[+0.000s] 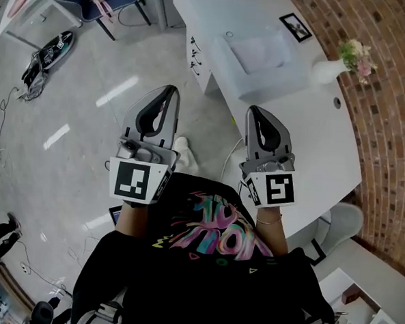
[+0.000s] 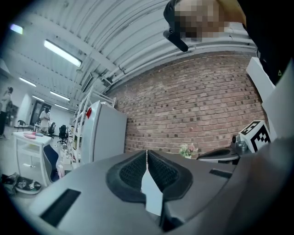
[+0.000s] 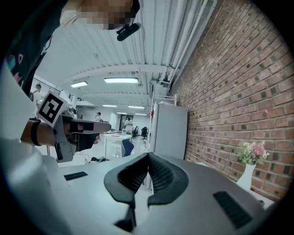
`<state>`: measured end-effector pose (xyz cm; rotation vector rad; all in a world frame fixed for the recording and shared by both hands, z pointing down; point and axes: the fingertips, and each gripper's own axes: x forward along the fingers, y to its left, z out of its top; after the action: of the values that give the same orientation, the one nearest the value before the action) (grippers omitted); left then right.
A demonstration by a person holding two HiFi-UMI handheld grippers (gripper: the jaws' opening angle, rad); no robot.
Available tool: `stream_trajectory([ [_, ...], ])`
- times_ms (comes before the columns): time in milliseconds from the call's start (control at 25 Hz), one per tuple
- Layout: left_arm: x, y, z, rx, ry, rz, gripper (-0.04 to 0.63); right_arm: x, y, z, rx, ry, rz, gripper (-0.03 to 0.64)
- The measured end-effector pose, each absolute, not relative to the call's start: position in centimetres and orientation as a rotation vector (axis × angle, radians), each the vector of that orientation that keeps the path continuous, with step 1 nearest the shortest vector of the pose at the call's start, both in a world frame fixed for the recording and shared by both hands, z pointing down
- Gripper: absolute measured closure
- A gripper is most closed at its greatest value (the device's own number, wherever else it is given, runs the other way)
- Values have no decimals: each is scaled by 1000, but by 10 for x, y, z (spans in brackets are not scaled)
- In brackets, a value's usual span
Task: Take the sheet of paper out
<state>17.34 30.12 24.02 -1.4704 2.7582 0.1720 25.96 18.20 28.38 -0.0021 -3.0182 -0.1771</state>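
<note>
Closing on the desk, 2 empty tools

Left gripper (image 1: pixel 170 91) and right gripper (image 1: pixel 253 112) are both clenched on nothing. The pale paper sheet (image 1: pixel 259 50) apparently lies atop the white box-shaped machine (image 1: pixel 286 77) ahead; part 1 pair of jaws before reaching its edge.

brick wall (image 1: pixel 396 135), gry floor (image 1: pixel 72 170), wht desk (image 1: pixel 326 152)
</note>
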Motion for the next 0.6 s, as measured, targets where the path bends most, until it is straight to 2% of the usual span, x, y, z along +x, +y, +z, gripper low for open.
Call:
stream_trajectory([
  [280,78,295,252,-1568,2736,107,565,176,174,296,100,-2980,-158,598],
  [600,22,293,271,-1593,2767,127,565,125,164,309,146,-2947,-139,598],
])
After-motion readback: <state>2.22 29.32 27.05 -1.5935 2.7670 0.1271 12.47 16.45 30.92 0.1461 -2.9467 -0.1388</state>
